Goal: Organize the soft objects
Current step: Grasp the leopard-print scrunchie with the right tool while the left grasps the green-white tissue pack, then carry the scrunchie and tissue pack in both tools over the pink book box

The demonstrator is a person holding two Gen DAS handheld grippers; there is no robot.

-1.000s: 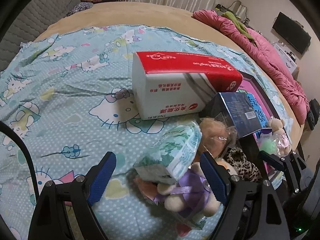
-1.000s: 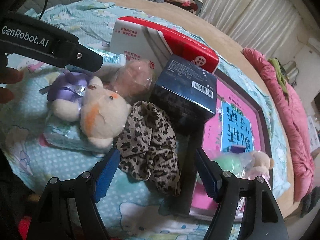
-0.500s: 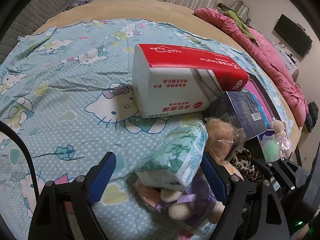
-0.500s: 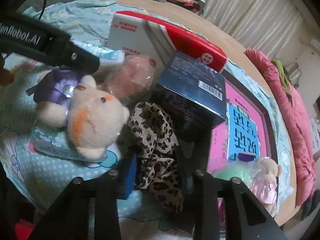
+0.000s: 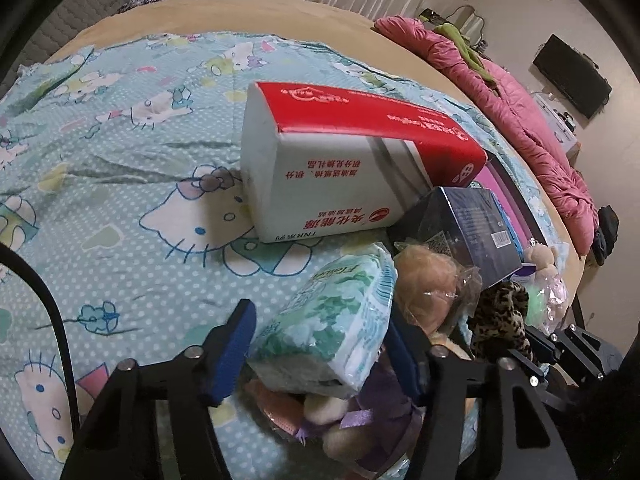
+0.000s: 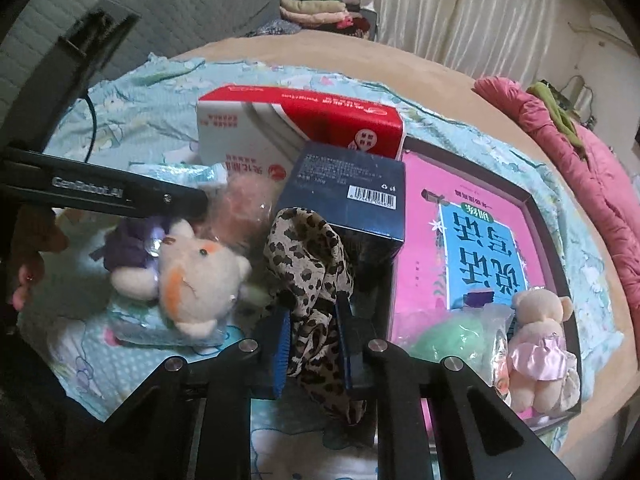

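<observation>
My left gripper (image 5: pixel 320 344) is shut on a green-and-white tissue pack (image 5: pixel 332 324), held just above a cream plush cat in a purple dress (image 6: pixel 192 276) and a wrapped pinkish plush (image 5: pixel 428 284). My right gripper (image 6: pixel 314 344) is shut on a leopard-print cloth (image 6: pixel 312 264) that drapes up against a dark blue box (image 6: pixel 352 196). The cloth also shows in the left wrist view (image 5: pixel 500 320). A small bear in a pink dress (image 6: pixel 536 344) and a green soft ball (image 6: pixel 452 340) lie on a pink book tray (image 6: pixel 420 240).
A large red-and-white carton (image 5: pixel 344 160) lies on the Hello Kitty sheet (image 5: pixel 120 160). A pink quilt (image 5: pixel 520 104) runs along the bed's right edge. Folded clothes (image 6: pixel 316 8) are stacked beyond the bed.
My right gripper closed on the leopard-print cloth and lifted it. My left gripper closed in on the tissue pack and raised it slightly.
</observation>
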